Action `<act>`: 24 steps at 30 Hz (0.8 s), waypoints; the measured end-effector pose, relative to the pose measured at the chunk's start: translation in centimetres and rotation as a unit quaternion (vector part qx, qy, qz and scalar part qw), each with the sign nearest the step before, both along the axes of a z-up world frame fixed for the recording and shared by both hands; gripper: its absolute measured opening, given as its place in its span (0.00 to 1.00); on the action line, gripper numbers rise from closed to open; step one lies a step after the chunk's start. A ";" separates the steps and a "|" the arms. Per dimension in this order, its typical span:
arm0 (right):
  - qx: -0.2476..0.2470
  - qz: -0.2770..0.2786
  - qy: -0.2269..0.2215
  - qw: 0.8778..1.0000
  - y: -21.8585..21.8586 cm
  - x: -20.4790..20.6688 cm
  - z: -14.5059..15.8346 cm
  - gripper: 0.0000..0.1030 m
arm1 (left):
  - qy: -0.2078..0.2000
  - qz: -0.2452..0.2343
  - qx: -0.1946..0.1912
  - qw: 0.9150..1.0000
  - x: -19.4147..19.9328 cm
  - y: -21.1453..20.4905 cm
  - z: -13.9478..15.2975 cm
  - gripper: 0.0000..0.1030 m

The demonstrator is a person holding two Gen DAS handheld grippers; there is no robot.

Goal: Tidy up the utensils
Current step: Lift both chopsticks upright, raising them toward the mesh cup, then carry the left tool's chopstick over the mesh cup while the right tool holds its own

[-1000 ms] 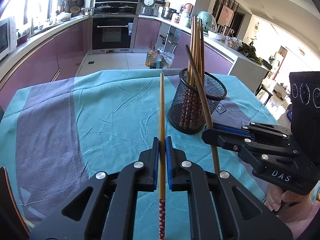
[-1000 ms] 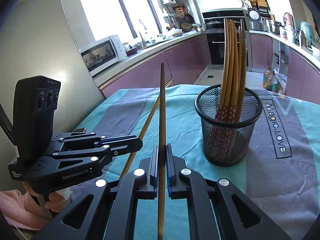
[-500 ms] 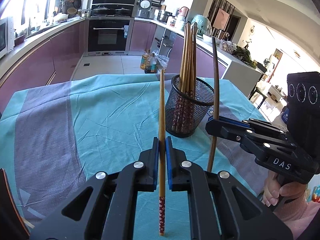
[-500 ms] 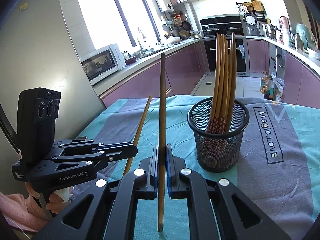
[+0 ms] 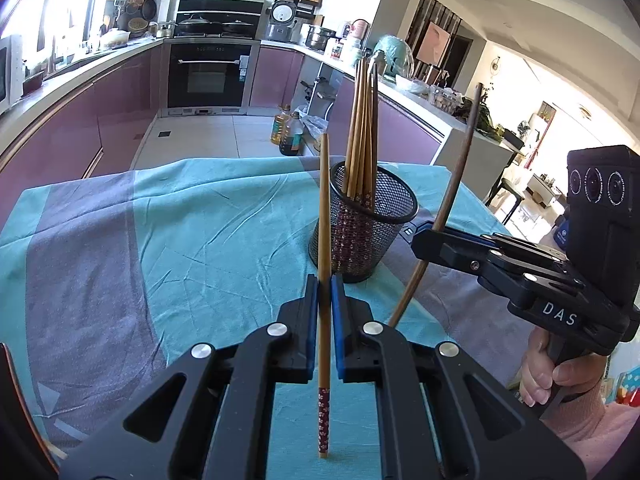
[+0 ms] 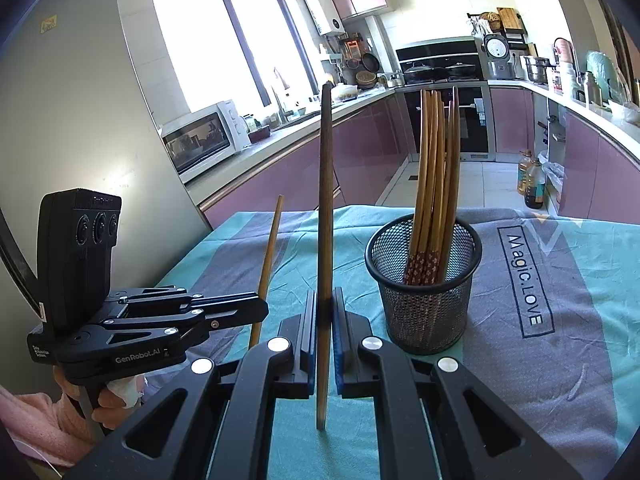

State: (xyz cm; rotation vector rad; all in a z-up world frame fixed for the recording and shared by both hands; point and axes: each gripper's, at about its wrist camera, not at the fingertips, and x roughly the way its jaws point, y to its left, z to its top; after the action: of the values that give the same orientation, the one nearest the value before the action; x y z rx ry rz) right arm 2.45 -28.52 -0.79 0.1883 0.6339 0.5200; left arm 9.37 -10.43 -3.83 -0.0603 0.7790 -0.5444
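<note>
A black mesh cup (image 5: 366,236) stands on the teal and grey tablecloth (image 5: 180,248) and holds several wooden chopsticks (image 5: 362,128); it also shows in the right wrist view (image 6: 426,288). My left gripper (image 5: 325,284) is shut on a light wooden chopstick (image 5: 324,216) with a red patterned end, held nearly upright. My right gripper (image 6: 325,300) is shut on a darker chopstick (image 6: 325,200), also upright. Each gripper holds its chopstick near the cup, above the cloth. The right gripper shows in the left wrist view (image 5: 424,236), the left gripper in the right wrist view (image 6: 262,308).
The cloth carries the print "Magic LOVE" (image 6: 522,276) to the right of the cup. Behind the table are purple kitchen cabinets (image 5: 80,120), an oven (image 5: 212,76) and a microwave (image 6: 200,142). The table's far edge lies just beyond the cup.
Both chopsticks have tilted up from leaning forward to nearly upright. Both grippers have risen and drawn back a little from the cup.
</note>
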 end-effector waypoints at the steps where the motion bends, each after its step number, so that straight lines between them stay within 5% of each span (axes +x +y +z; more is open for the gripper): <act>1: 0.001 0.000 0.000 1.000 0.0 0.0 0.1 0.06 | 0.000 0.000 -0.001 1.000 0.0 0.0 0.1 0.07; 24: 0.005 -0.013 -0.023 1.000 -1.3 0.0 1.6 0.06 | -0.016 -0.004 -0.006 1.000 0.3 -0.2 1.2 0.07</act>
State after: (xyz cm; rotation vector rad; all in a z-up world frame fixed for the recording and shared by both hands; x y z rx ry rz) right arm 2.47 -29.85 0.80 0.1930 0.5837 0.5013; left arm 9.68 -10.62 -2.58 -0.0599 0.7456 -0.5574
